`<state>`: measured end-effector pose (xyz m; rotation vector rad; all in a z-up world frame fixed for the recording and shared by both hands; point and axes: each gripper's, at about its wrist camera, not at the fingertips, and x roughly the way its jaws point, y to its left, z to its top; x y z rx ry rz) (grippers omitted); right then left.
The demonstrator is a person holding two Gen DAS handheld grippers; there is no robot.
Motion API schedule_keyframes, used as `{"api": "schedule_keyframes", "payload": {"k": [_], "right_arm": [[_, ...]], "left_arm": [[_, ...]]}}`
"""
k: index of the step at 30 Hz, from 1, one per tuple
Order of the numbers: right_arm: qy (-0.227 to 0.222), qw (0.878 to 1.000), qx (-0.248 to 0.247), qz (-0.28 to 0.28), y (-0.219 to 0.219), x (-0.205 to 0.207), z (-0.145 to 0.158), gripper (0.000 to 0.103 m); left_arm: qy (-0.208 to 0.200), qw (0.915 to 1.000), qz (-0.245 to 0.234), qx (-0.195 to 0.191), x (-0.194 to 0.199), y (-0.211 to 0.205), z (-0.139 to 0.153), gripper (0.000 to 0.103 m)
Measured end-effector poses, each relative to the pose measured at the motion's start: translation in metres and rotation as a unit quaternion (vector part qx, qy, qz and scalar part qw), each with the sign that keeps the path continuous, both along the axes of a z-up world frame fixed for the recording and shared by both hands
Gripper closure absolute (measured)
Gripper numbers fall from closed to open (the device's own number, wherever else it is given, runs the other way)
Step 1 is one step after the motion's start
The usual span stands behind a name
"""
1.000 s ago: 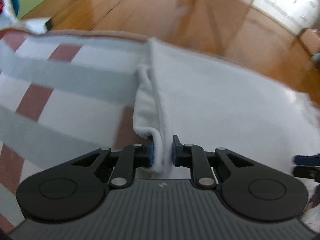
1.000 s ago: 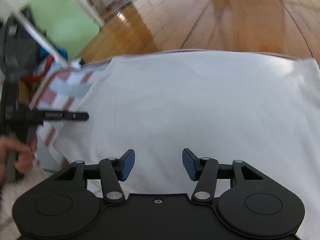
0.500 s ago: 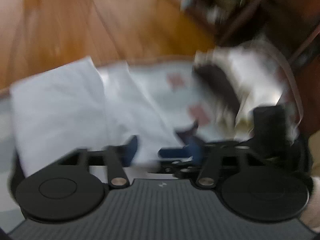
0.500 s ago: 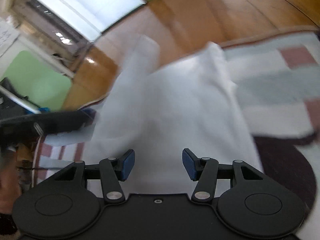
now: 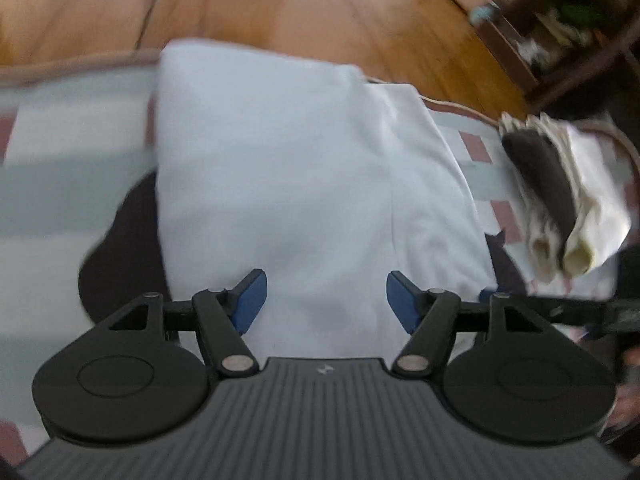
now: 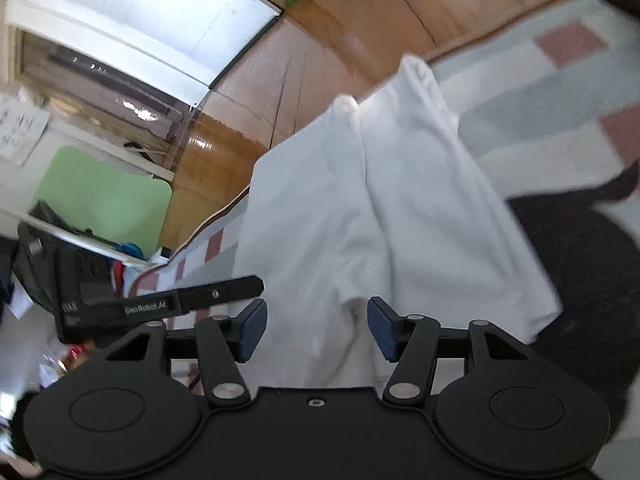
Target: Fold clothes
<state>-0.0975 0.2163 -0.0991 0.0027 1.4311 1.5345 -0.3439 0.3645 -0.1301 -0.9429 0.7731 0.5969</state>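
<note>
soft white cloth (image 5: 288, 184) folded oblong, smooth, on checked rug (image 5: 60, 184)

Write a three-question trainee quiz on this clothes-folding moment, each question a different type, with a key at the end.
1. True or false: the left gripper is clamped on the white garment.
2. Multiple choice: in the left wrist view, what lies to the right of the white garment? A) a pile of folded light and dark clothes B) a laundry basket C) a pair of shoes
3. Short answer: what does the white garment lie on?

Key
1. False. Its blue pads stand apart above the cloth, and the jaws are opening. The right gripper is open too.
2. A, the folded pile.
3. A checked rug of grey, white and red blocks, spread over the wooden floor.
</note>
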Motion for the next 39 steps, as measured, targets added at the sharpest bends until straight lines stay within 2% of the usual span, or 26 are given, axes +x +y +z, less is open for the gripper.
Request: {"api": "schedule_keyframes", "payload": {"k": [5,10,12,14,19,22,23,24,25,26,27,28,31,32,33,35,36,38,39], "right_arm": [[0.000,0.998,-0.060,-0.001,0.007,-0.016,-0.026,0.041],[0.016,0.998,-0.061,-0.007,0.023,-0.024,-0.026,0.040],[0.037,0.997,-0.060,-0.010,0.029,-0.034,-0.028,0.039],[0.031,0.998,-0.053,-0.004,0.031,-0.045,-0.025,0.039],[-0.042,0.996,-0.073,-0.011,0.033,-0.051,-0.021,0.042],[-0.025,0.996,-0.081,-0.033,0.036,-0.050,-0.025,0.040],[-0.032,0.996,-0.079,-0.031,0.039,-0.052,-0.024,0.040],[-0.040,0.996,-0.076,-0.028,0.041,-0.055,-0.024,0.055],[-0.070,0.995,-0.072,-0.029,0.042,-0.061,-0.017,0.073],[-0.099,0.992,-0.068,-0.029,0.043,-0.067,-0.010,0.086],[-0.128,0.989,-0.062,-0.029,0.044,-0.073,-0.002,0.086],[-0.159,0.986,-0.041,-0.022,0.043,-0.079,0.016,0.087],[-0.251,0.968,0.021,-0.001,0.041,-0.099,0.071,0.088],[-0.278,0.960,0.039,0.004,0.039,-0.104,0.088,0.088],[-0.284,0.958,0.027,-0.008,0.035,-0.095,0.090,0.089],[-0.296,0.955,0.003,-0.034,0.027,-0.076,0.094,0.089],[-0.313,0.948,-0.022,-0.047,0.023,-0.067,0.085,0.089],[-0.322,0.943,-0.049,-0.071,0.019,-0.051,0.061,0.088],[-0.297,0.950,-0.053,-0.078,0.017,-0.041,0.047,0.088]], "left_arm": [[-0.020,0.9996,0.004,-0.018,-0.008,0.004,-0.001,0.037],[-0.042,0.9982,0.014,-0.040,-0.014,0.015,-0.007,0.036],[-0.050,0.9974,0.015,-0.050,-0.018,0.016,-0.008,0.036],[-0.059,0.9965,0.020,-0.056,-0.023,0.017,-0.008,0.036],[-0.067,0.9961,0.024,-0.051,-0.029,0.017,-0.004,0.036],[-0.059,0.9970,0.020,-0.045,-0.025,0.016,-0.005,0.036],[-0.055,0.9975,0.017,-0.040,-0.023,0.015,-0.004,0.036],[-0.052,0.9979,0.014,-0.035,-0.021,0.014,-0.004,0.036],[-0.050,0.9982,0.011,-0.031,-0.020,0.013,-0.003,0.036],[-0.051,0.9983,0.008,-0.026,-0.020,0.013,-0.002,0.036],[-0.059,0.9980,0.008,-0.023,-0.021,0.013,-0.001,0.036],[-0.083,0.9961,0.008,-0.029,-0.023,0.014,0.000,0.036],[-0.198,0.9771,-0.005,-0.078,-0.031,0.018,0.003,0.033],[-0.217,0.9728,-0.019,-0.080,-0.029,0.016,0.007,0.027],[-0.221,0.9722,-0.034,-0.070,-0.025,0.012,0.011,0.018],[-0.189,0.9787,-0.057,-0.057,-0.009,0.002,0.011,0.016],[-0.171,0.9816,-0.065,-0.056,-0.001,-0.003,0.007,0.016],[-0.141,0.9855,-0.065,-0.067,0.014,-0.010,-0.010,0.016],[-0.124,0.9878,-0.062,-0.070,0.021,-0.012,-0.019,0.016]]}}
